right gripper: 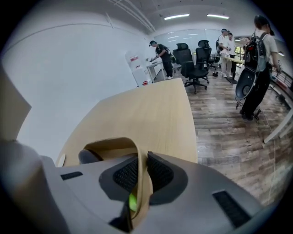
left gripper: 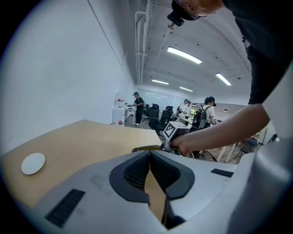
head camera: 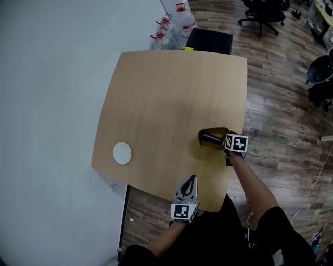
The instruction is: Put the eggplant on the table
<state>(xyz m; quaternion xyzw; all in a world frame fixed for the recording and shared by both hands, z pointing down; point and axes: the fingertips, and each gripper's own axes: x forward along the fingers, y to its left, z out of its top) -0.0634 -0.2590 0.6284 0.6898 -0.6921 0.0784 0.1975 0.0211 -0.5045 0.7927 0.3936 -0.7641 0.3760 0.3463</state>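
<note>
A dark eggplant [head camera: 210,138] lies in a tan wooden bowl [head camera: 208,148] near the right edge of the table [head camera: 166,88]. My right gripper [head camera: 226,144] is shut on the bowl's near rim. In the right gripper view its pads [right gripper: 158,171] pinch the thin rim [right gripper: 137,151], and the eggplant [right gripper: 89,156] shows inside the bowl at the left. A bit of green sits low between the jaws. My left gripper [head camera: 192,180] hovers at the table's front edge, shut, with nothing in it. In the left gripper view [left gripper: 149,157] its jaws meet, and the bowl [left gripper: 145,148] shows beyond them.
A white disc [head camera: 122,153] lies on the table's left side, also visible in the left gripper view [left gripper: 33,163]. Water bottles [head camera: 174,23] and a black box [head camera: 209,40] stand beyond the far edge. An office chair [head camera: 263,13] and people are farther off on the wooden floor.
</note>
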